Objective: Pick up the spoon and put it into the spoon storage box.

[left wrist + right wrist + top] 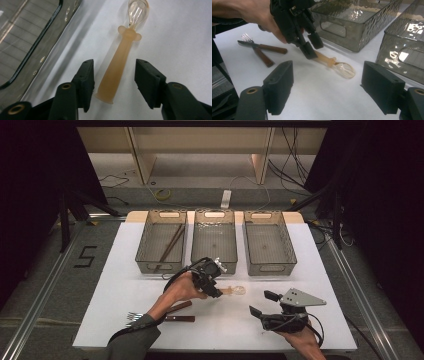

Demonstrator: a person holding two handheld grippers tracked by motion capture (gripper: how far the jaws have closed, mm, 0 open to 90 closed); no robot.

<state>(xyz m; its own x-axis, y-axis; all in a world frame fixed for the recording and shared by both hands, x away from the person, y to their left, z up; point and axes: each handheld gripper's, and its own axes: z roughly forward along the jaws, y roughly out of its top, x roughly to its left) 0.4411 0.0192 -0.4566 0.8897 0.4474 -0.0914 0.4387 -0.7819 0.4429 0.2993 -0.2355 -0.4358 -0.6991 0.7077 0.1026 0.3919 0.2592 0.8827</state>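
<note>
Left tongs (114, 75) spread, straddling the translucent orange spoon's (119, 65) handle on the white surface (300, 270); right tongs (334, 87) spread, empty, at the near right.

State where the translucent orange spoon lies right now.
In the high view the spoon lies on the white table just before the middle bin, its handle between the left claw's jaws.
</note>
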